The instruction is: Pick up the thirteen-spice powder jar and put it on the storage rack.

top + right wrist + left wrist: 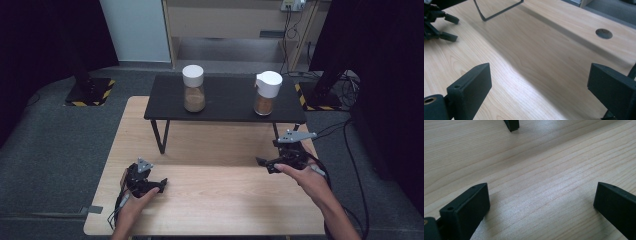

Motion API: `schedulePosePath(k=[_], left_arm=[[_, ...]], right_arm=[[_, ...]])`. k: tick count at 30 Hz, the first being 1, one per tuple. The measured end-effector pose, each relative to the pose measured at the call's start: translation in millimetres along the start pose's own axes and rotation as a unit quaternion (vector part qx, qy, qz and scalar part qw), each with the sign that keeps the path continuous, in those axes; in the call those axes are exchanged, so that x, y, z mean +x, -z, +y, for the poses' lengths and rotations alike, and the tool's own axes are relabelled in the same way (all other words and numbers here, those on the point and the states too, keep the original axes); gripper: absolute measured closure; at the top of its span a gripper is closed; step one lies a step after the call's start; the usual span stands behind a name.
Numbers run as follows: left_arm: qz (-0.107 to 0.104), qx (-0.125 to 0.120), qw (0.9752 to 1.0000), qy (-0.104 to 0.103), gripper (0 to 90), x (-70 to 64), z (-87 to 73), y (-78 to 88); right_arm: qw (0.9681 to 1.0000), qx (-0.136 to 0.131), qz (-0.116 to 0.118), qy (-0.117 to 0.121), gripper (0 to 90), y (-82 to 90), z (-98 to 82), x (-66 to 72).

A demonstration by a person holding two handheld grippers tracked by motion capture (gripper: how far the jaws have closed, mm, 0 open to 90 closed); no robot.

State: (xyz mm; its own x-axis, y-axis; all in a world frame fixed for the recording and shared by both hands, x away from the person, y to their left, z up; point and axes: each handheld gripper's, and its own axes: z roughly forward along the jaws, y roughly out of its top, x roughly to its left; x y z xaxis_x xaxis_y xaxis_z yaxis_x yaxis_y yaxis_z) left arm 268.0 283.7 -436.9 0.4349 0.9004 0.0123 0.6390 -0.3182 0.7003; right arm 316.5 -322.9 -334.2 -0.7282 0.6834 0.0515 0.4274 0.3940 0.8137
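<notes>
Resting low on the wooden surface (210, 190), the left hand-held gripper (161, 185) stands wide open, empty. Two white-capped jars, one (193, 89) left, one (266, 94) right, stand well apart on one black shelf (225, 102). The right hand-held gripper (264, 164), open, holds nothing.

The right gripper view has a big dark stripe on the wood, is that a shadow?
Yes: in the right gripper view the black shelf's shadow crosses the table; in the high view it lies under the shelf; the left gripper view shows pale glare on the wood.
</notes>
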Motion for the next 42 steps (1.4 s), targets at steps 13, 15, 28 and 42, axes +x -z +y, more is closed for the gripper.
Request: schedulePosePath(k=[13,15,28,42], left_arm=[[0.0,0.0,1.0,0.0,0.0,-0.2,-0.1,0.0],[0.0,0.0,1.0,0.0,0.0,-0.3,-0.1,0.0],[0.0,0.0,1.0,0.0,0.0,-0.3,-0.1,0.1],[0.005,0.0,1.0,0.004,0.0,-2.7,0.7,-0.7]], right_arm=[[0.9991,0.009,-0.035,-0.021,5.9,-16.7,-48.4,-2.7],[0.9988,0.011,-0.041,-0.025,5.7,-18.5,-55.1,-2.5],[0.9968,0.017,-0.064,-0.044,5.4,-25.3,-86.9,-0.2],[0.9967,0.037,-0.067,-0.029,4.9,-27.5,-92.7,2.1]])
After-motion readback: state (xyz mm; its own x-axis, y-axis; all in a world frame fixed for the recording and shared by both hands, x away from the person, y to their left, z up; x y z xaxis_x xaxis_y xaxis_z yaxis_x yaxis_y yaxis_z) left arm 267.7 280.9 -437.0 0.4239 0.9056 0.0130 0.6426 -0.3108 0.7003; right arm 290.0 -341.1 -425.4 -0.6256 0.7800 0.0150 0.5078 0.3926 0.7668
